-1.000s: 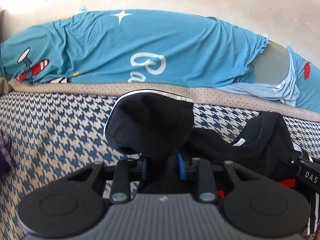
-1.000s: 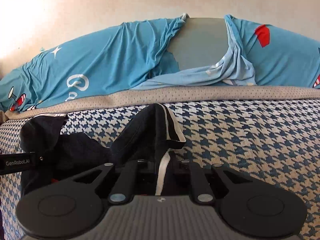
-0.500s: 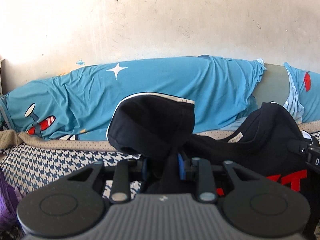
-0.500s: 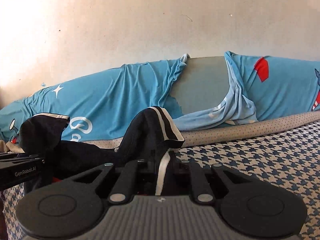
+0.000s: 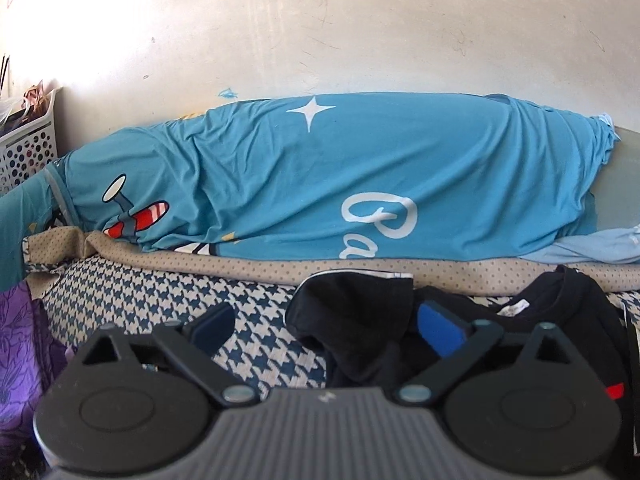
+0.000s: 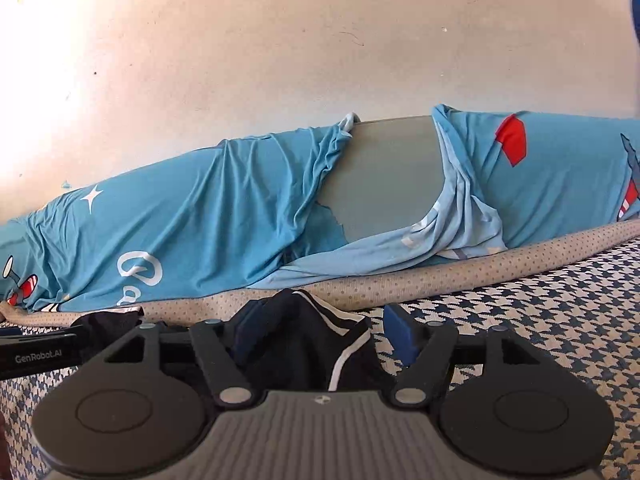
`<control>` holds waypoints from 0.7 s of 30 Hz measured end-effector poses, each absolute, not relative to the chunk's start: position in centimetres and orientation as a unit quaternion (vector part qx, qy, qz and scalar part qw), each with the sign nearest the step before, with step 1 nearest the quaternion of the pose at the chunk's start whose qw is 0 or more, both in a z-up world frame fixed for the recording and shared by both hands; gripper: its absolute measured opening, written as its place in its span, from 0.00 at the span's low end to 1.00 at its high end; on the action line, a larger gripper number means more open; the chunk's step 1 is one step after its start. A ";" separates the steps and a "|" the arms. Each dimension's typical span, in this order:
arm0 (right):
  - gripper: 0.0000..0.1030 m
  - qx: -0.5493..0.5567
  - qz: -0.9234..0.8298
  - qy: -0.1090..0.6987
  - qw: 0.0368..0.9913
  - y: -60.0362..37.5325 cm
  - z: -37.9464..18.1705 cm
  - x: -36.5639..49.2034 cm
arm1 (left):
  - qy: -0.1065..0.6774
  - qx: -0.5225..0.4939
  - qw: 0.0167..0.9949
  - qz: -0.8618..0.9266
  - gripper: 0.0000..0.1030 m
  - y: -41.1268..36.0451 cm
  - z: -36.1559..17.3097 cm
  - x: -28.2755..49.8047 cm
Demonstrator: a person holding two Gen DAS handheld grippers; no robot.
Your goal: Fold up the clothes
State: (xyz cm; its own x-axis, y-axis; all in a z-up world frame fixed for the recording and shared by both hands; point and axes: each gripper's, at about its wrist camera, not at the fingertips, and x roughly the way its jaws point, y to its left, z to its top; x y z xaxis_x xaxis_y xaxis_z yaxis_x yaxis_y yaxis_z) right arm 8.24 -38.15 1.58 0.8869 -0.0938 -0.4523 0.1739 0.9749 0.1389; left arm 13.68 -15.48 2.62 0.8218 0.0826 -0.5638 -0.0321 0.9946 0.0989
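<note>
Houndstooth bedcover [image 5: 168, 304] runs up to a tan dotted border and blue printed pillows [image 5: 360, 184] against a scuffed white wall. On it lies a crumpled black T-shirt [image 5: 360, 320] with white trim. Left gripper [image 5: 324, 326] has just been opening, its fingers spread wide, cloth loose between them. Right gripper [image 6: 316, 334] has also just been opening, the striped sleeve [image 6: 316, 332] lying unpinched between its parted fingers.

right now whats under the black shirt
The black shirt lies on the blue-and-white checked bedcover, which shows all around it. Whatever lies beneath its bunched folds is covered, so nothing else can be confirmed.
</note>
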 end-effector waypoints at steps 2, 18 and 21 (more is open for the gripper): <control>0.64 0.092 -0.071 0.237 0.965 -38.7 1.5 8.0 | 0.299 0.034 0.953 0.022 0.96 -15.1 3.0 13.3; 0.65 0.062 0.013 0.329 0.942 -37.3 0.7 3.9 | 0.372 0.031 0.924 -0.081 0.97 -16.9 1.6 9.2; 0.65 0.033 0.020 0.339 0.940 -36.5 0.3 3.1 | 0.376 0.033 0.922 -0.085 0.97 -17.3 1.4 8.8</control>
State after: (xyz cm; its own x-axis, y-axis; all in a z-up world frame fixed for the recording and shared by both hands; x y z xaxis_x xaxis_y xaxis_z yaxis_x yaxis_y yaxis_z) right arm 3.11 -36.54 0.30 0.7696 0.0603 -0.6357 -0.0156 0.9970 0.0757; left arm 8.82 -17.26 1.43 0.7024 -0.1327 -0.6993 0.1820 0.9833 -0.0039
